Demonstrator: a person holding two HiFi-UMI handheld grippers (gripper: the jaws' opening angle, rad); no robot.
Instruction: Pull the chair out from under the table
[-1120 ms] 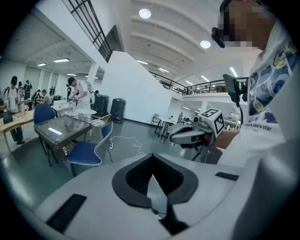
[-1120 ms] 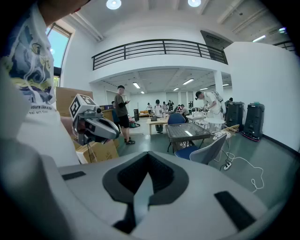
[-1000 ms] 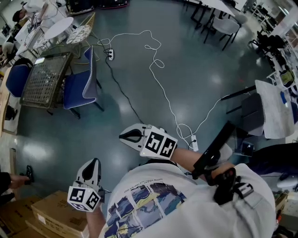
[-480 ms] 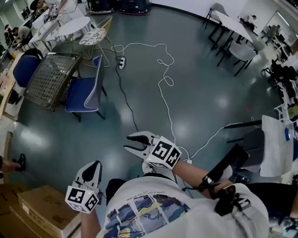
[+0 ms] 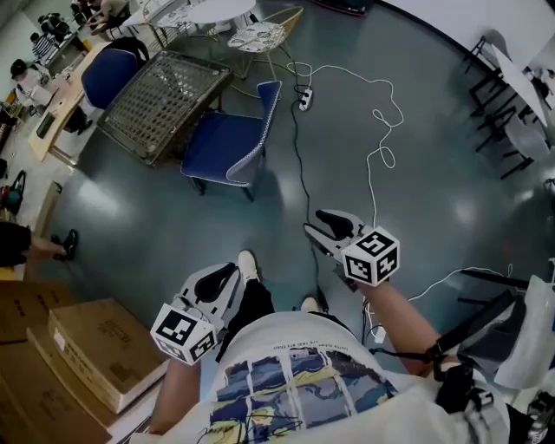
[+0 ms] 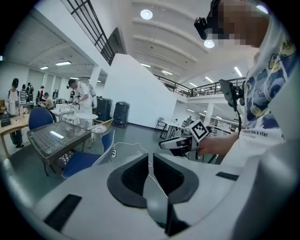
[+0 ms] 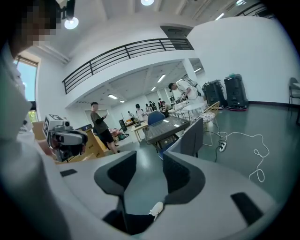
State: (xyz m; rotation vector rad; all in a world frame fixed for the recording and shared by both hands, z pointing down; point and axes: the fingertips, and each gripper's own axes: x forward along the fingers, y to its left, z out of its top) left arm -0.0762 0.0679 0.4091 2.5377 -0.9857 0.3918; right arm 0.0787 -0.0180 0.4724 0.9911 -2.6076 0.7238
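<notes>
From above, your chair (image 5: 227,143) gives you seat and back only, with its legs mostly hidden beneath it. At the left edge a person (image 5: 26,245) is cut down to a leg and shoe. The boxes (image 5: 82,347) run off the bottom corner.

Ceiling lamps (image 6: 146,14) light my hall brightly and evenly. The floor (image 5: 434,199) shows soft glare; every view bends, darkening at its edges.

Glossy grey floor (image 5: 130,217), white walls (image 7: 243,51) — ceiling lights (image 6: 146,14)
</notes>
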